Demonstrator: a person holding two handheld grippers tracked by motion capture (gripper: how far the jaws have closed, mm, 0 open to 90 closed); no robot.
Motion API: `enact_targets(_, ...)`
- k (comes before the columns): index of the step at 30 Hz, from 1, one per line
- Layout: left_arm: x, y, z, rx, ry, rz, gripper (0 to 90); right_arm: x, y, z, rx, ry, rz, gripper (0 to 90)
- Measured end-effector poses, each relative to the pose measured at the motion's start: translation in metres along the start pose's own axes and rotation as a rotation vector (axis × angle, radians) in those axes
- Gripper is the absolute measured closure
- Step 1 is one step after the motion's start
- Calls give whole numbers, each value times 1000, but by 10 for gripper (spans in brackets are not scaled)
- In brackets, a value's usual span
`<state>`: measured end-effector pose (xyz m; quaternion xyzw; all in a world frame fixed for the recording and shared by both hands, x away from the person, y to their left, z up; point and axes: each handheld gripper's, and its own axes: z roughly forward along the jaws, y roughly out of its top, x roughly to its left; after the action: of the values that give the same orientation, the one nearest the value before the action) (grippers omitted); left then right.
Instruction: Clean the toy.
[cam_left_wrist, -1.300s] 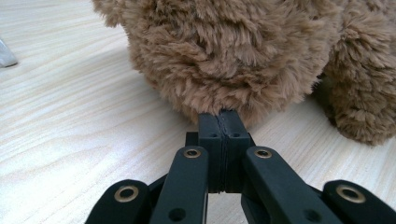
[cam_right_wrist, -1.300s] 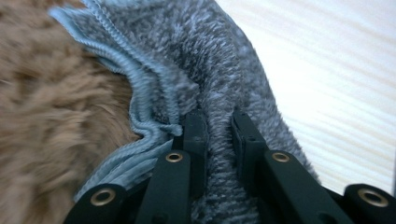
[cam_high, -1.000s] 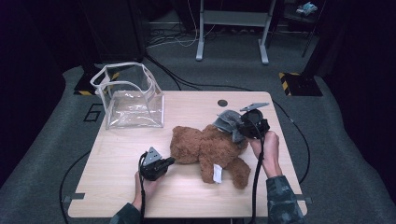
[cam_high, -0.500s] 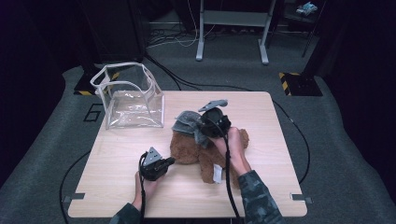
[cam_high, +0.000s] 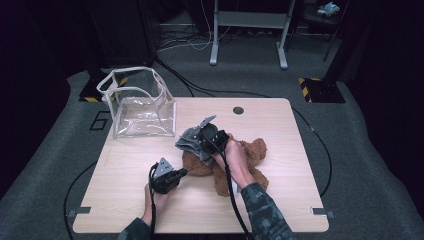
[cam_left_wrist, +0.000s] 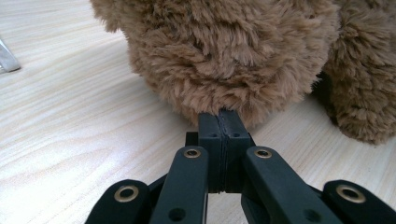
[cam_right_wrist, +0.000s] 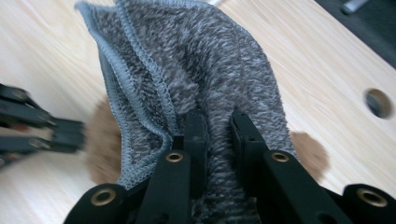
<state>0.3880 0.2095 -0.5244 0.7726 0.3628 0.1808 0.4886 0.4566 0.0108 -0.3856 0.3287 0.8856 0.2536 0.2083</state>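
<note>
Clamping a fold of the grey cloth (cam_right_wrist: 196, 70) between its jaws, the right gripper (cam_high: 212, 136) holds the fabric just above the brown teddy bear (cam_high: 250, 150), with the rest of the cloth spreading ahead of the fingertips. Left gripper (cam_left_wrist: 222, 133) has its jaws pressed together, their tips buried in the bear's fur at the near edge; whether any fur is pinched cannot be told. Bear lies on the wooden table (cam_high: 280, 115), between the two grippers.
</note>
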Motion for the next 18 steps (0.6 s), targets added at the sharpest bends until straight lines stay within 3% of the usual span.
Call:
enact_targets(7,-1,0,0,-3,-1,-7,895,-26,-24,-3,45,-20,29,790)
enact_targets(9,-1,0,0,-3,-2,-7,895,-31,-31,-5,41,-19,94,791)
enact_targets(15,-1,0,0,-2,-1,-7,895,-49,-45,-14,33,-39,117,791)
enact_targets(16,-1,0,0,-3,0,-8,895,-57,-53,-18,45,-46,151,791)
enact_targets(18,0,0,0,-2,-2,-10,895,-63,-60,-22,47,-54,168,791)
